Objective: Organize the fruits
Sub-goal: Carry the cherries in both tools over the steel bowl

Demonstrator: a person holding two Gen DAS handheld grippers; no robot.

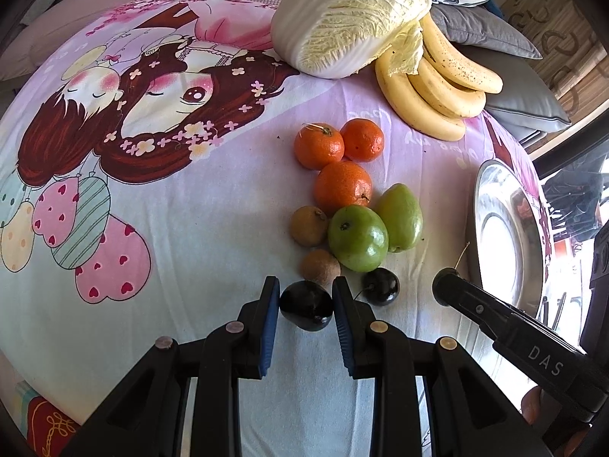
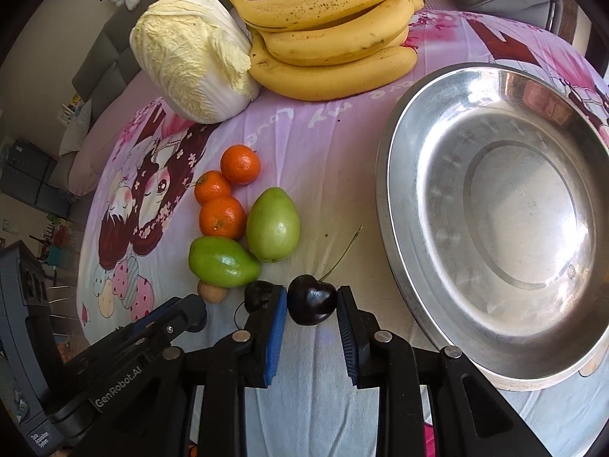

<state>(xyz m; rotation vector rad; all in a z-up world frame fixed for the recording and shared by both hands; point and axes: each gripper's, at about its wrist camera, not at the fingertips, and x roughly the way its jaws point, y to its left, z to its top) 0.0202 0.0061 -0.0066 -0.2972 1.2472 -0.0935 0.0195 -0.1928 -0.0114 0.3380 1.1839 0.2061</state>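
Left claw (image 1: 306, 306) grips a dark cherry (image 1: 306, 311); right claw (image 2: 312, 304) grips another cherry (image 2: 312, 304), the steel bowl (image 2: 392, 198) at its two o'clock.

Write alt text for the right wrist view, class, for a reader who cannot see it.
The right gripper is shut on a dark cherry above a cartoon-print cloth, beside an empty steel bowl. Beyond lie two green fruits, three tangerines, bananas and a napa cabbage.
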